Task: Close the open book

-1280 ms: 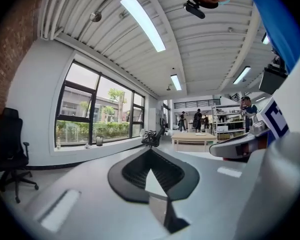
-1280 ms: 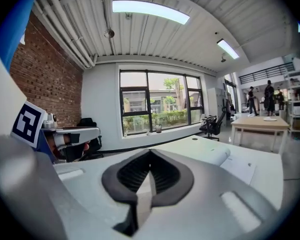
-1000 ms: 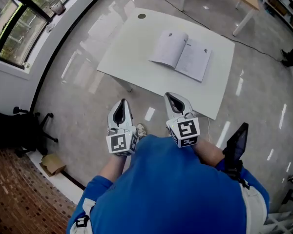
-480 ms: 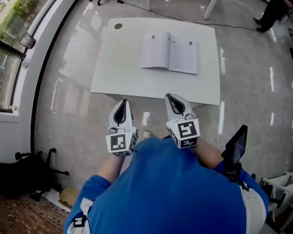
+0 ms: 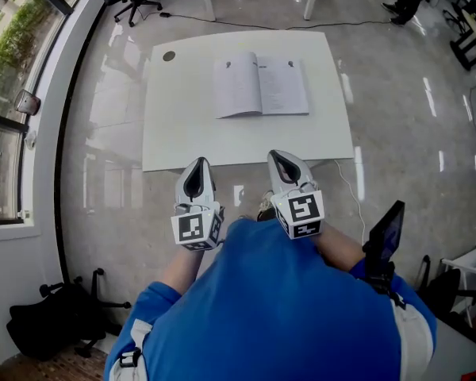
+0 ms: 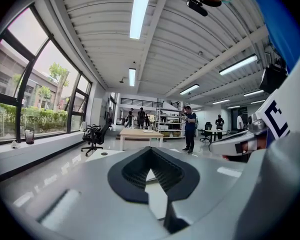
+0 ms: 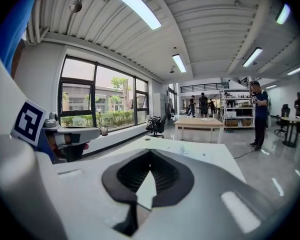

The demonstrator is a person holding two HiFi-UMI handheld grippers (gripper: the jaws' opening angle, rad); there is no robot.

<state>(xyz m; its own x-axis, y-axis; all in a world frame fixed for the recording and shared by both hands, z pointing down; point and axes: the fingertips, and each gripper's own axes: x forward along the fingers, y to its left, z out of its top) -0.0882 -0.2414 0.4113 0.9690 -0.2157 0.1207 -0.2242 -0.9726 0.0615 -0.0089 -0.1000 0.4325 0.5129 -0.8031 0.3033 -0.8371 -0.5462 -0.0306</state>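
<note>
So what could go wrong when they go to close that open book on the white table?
The left claw and right claw are both shut and short of the table, so a shut tip might just shove the book across the top instead of lifting a page. A cable lies on the floor by the table's near right corner and could catch a foot.

open book (image 5: 260,86), pale printed pages facing up, lying flat, far half of white table (image 5: 182,137)
</note>
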